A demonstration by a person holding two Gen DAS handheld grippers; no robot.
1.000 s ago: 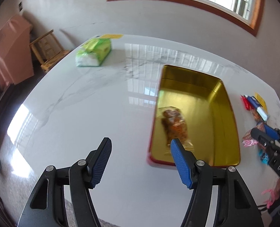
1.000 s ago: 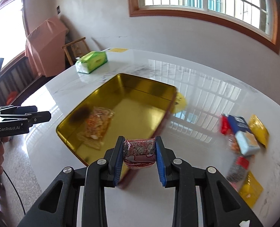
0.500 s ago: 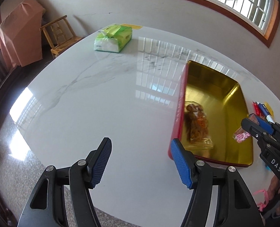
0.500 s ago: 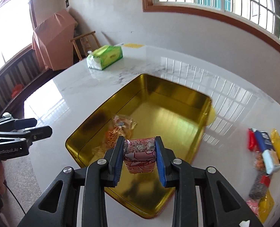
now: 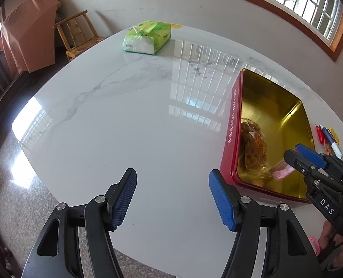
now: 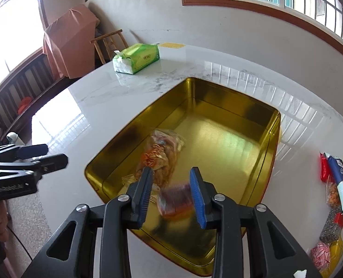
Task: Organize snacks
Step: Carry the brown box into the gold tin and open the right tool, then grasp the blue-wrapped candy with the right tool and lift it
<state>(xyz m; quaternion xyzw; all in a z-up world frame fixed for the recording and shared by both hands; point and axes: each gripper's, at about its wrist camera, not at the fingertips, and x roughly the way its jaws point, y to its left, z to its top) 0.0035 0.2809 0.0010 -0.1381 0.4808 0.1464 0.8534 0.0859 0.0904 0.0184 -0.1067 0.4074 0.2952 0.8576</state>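
A gold-lined tin with red outer walls sits on the white marble table. A clear bag of orange-brown snacks lies inside it. My right gripper hangs over the tin's near corner with its jaws opening. A blurred pink-red snack packet drops free between them, touching neither pad; in the left wrist view this packet shows just under that gripper. My left gripper is open and empty over bare table left of the tin.
Several loose snack packets lie in a row on the table right of the tin. A green tissue pack sits at the far edge. A wooden chair and a covered object stand beyond the table.
My right gripper moved forward over the tin, then its jaws parted and the pink packet slipped out. My left gripper shifted left, away from the tin, still open.
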